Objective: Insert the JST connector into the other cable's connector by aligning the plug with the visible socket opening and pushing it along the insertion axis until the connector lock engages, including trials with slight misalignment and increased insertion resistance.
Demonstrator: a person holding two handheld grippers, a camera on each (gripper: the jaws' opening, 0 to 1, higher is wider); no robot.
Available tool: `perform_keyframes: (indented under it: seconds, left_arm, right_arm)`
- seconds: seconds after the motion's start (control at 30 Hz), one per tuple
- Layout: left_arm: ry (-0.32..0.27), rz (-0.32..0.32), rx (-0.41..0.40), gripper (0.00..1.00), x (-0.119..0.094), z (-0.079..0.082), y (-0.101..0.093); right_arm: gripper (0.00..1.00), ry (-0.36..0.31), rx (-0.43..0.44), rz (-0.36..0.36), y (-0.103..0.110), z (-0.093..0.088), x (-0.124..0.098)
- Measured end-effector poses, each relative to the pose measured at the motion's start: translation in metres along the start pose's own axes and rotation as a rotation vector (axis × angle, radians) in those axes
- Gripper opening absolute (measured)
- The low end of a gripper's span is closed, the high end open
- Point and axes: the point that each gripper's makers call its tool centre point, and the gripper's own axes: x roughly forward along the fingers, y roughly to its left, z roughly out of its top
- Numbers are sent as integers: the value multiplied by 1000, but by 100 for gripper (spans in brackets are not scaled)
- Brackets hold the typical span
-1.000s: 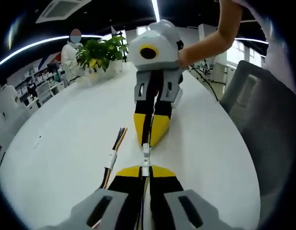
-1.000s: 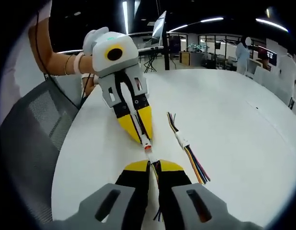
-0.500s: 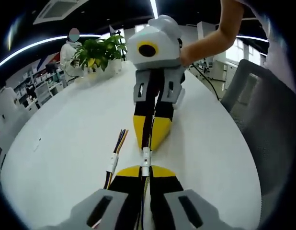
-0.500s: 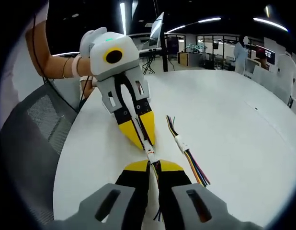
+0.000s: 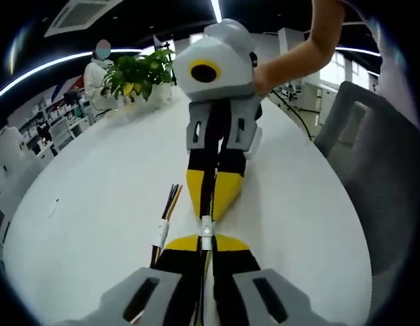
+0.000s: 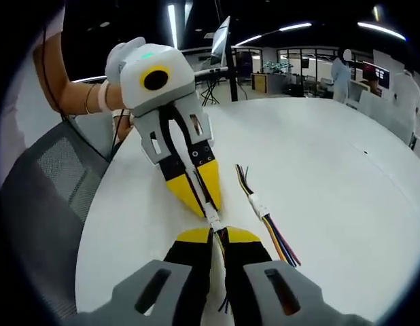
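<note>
In the left gripper view my left gripper (image 5: 206, 240) is shut on a white JST connector (image 5: 206, 229), its wires running back between the jaws. My right gripper (image 5: 210, 209) comes in from above, a hand holding it, and is shut on the other cable's connector. The two white connectors touch end to end between the yellow tips. In the right gripper view my right gripper (image 6: 219, 233) holds its connector against the one (image 6: 212, 218) held by the left gripper (image 6: 206, 204). How deep the plug sits I cannot tell.
A spare cable with coloured wires and a white connector (image 5: 160, 231) (image 6: 258, 204) lies on the white table (image 5: 88, 197) beside the grippers. A potted plant (image 5: 138, 71) stands at the far end. A grey mesh chair (image 5: 373, 170) (image 6: 47, 183) is at the table's edge.
The two grippers have drawn together along the cable line. The small gap between the connectors has closed, and the yellow tips now stand nearly tip to tip.
</note>
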Motion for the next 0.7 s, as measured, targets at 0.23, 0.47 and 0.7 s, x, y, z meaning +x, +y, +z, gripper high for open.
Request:
perform_keyframes:
  seconds: [0.23,0.47,0.7]
  left_arm:
    - [13,4,40,0,0,1,0]
    - [16,-1,61,0,1,5,1]
    - [32,-18,85,0,4,0,-1]
  right_arm:
    - [2,-5,4,-2,0,1,-1]
    - [2,-18,15,-2,1,2,-3]
    - [2,-5,0,5,4,-3,0]
